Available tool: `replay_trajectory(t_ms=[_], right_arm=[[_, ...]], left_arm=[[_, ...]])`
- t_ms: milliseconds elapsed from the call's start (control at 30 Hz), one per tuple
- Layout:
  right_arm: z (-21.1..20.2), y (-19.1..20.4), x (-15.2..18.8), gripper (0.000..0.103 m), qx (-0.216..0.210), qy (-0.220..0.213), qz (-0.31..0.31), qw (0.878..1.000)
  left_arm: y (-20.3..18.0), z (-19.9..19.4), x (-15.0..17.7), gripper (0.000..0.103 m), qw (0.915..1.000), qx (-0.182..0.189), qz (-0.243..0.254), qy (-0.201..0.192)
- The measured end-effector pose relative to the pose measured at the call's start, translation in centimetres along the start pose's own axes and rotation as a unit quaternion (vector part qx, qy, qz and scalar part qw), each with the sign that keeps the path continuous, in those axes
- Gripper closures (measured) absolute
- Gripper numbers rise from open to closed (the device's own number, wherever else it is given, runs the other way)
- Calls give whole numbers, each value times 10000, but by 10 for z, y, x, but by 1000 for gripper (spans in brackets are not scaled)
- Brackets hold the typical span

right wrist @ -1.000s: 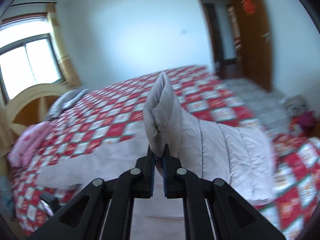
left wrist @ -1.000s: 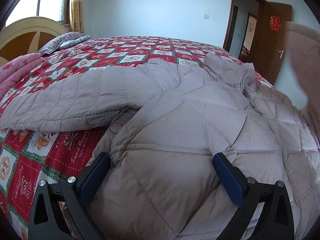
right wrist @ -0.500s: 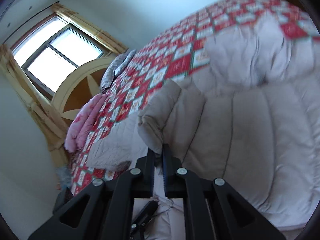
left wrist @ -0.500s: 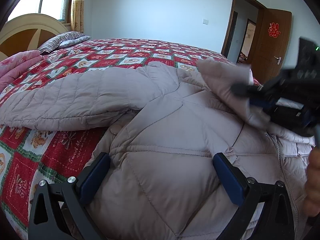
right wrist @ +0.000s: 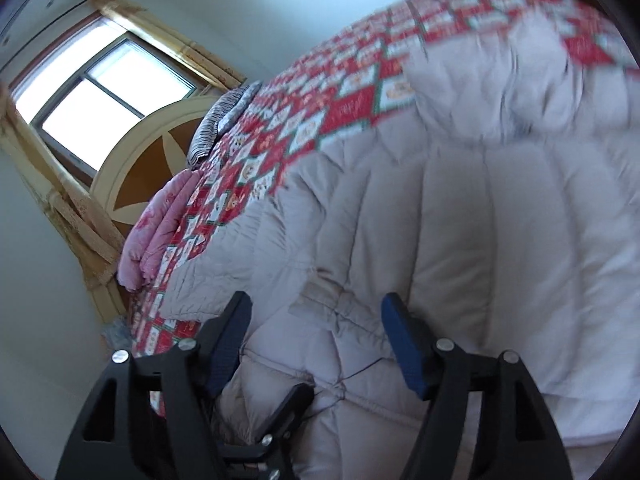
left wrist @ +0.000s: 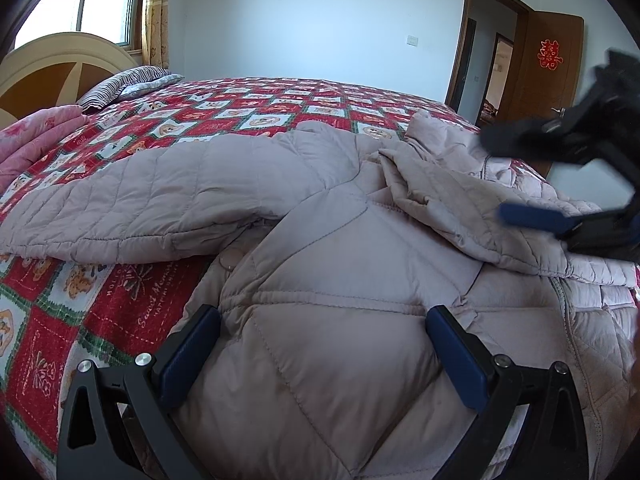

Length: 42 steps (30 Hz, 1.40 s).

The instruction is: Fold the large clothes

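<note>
A pale mauve quilted jacket [left wrist: 332, 264] lies spread across a bed covered by a red patchwork bedspread [left wrist: 120, 304], one sleeve [left wrist: 132, 208] stretched flat toward the pink folded blanket [left wrist: 28, 140] near the headboard [left wrist: 52, 68]. The other sleeve [left wrist: 460, 204] lies folded inward over the jacket's chest, its cuff end resting near the collar.

The left claw [left wrist: 320, 356] sits low over the jacket's lower body, its blue-padded jaws standing wide apart with puffy fabric bulging between them — the pads press on nothing. The right claw [right wrist: 316, 344], seen blurred at the edge of the left wrist view [left wrist: 560, 184], hangs just above the folded sleeve; its jaws have just been opening and now stand well apart, with the jacket's quilted panels lying beneath and between them but not gripped.

A striped pillow [left wrist: 128, 84] rests at the head of the bed below a bright window [right wrist: 100, 96] with yellow curtains. Beyond the bed's far corner a brown wooden door [left wrist: 548, 68] stands open, a red ornament [left wrist: 550, 54] fixed to it.
</note>
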State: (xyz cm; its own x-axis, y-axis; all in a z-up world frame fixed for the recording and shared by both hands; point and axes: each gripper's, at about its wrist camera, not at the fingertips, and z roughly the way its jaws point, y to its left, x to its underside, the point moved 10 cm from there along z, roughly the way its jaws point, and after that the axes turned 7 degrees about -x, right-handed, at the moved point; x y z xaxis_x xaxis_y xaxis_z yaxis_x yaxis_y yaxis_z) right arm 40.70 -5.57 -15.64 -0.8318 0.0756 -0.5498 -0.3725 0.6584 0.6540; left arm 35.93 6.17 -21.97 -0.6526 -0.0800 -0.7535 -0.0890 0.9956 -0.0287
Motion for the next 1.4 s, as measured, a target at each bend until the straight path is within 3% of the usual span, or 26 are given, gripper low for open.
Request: replay_trajectory(t_ms=[100,167,233,333,400,467,600,733,867,1000,1067,1200,1300,1400], right_arm=[[-40,-17,-11,38,703,-368,-287,9964],[-74,-46,-17,56,1729,-600,-464,9820],[-113,-85,-22,60,2453,-919,-280,9647],[-166,-146,-22,61,2925,-1459,370,9444],[-179,-175,-15,62,3156,-1530,658,9341],[-164,-195,0,66,2950,-1317,947,9416],[-119,-181,11,66,2817,-1035,461,9528],[-95,-173,12,65,3247,-799,-293,9420],[-88,-171,12,65,3265,-686,-572,9410],[-89,-174,13,65,3326,-667,-728,9379],[-89,-172,15,65,3427,-649,-801,9338],[-93,-170,18,65,3483,-664,-856,9311],[-94,-170,18,65,3473,-694,-838,9314],[-95,-171,18,63,3415,-746,-787,9336]], left_arm=[[0,1,0,1,10000,-21,17,20],[0,1,0,1,10000,-28,24,26],[0,2,0,1,10000,-29,23,24],[1,2,0,1,10000,-54,39,23],[1,2,1,1,10000,-75,54,23],[1,2,1,1,9999,-94,67,24],[0,3,1,1,9999,-129,95,40],[-1,5,2,1,9993,-276,204,150],[-9,-4,-6,1,9972,-453,535,257],[-22,-44,-55,1,9986,-151,336,-372],[-26,-47,-79,1,9975,-303,292,-567],[-36,2,-91,1,9949,-849,520,-137],[-30,52,-55,1,9897,-1135,454,739],[-27,55,-42,1,9926,-1047,279,552]])
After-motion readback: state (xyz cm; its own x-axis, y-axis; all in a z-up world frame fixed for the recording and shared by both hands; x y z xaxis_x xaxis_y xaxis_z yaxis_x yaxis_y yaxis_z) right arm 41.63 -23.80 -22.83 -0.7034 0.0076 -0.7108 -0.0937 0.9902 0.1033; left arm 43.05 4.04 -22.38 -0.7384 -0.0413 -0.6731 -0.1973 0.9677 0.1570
